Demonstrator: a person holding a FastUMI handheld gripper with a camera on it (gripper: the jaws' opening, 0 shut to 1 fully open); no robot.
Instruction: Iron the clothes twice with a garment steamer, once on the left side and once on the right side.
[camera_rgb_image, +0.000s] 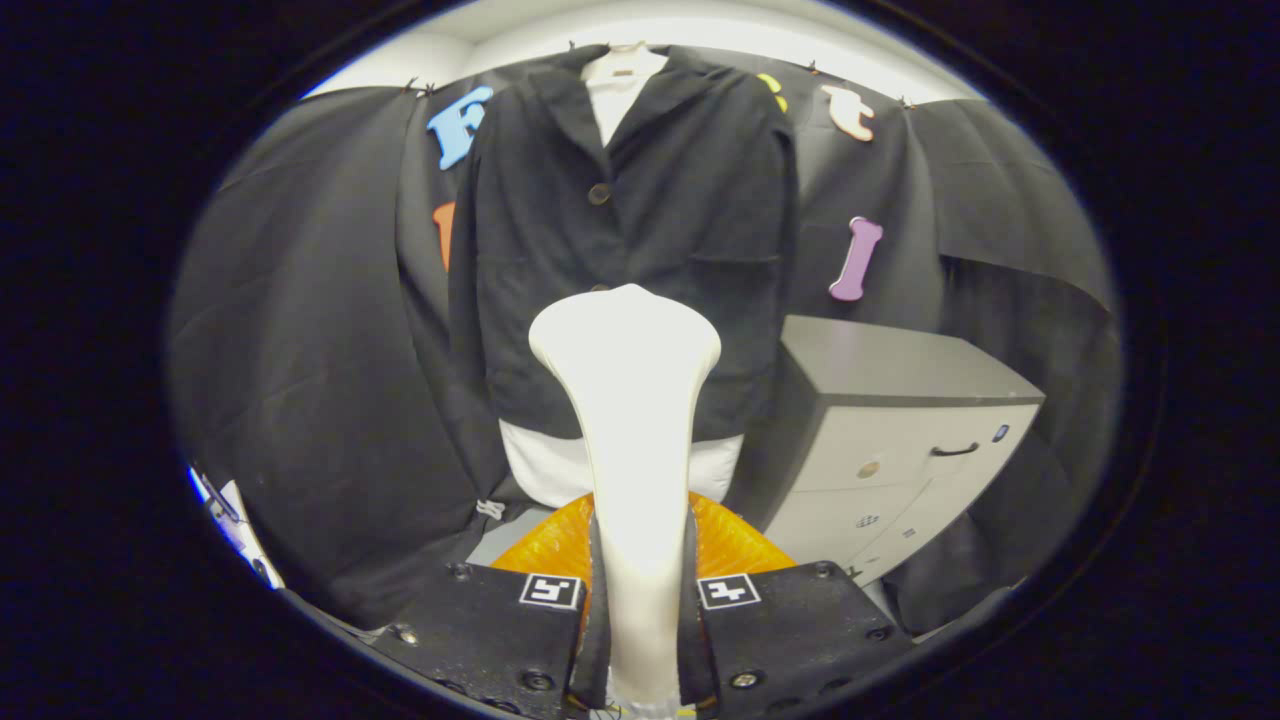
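Note:
A black buttoned jacket (640, 220) hangs over a white shirt (720, 465) straight ahead, against the booth's cloth wall. My gripper (640, 590) is shut on the handle of a white garment steamer (630, 400). The steamer stands upright between the fingers, and its wide head rises in front of the jacket's lower middle, near the button line. How far the head is from the fabric I cannot tell. An orange part (735, 545) shows low behind the steamer's handle, just beyond the fingers.
A grey cabinet (900, 440) with a dark drawer handle stands to the right of the jacket, close to its hem. Black cloth hangs on both sides of the garment.

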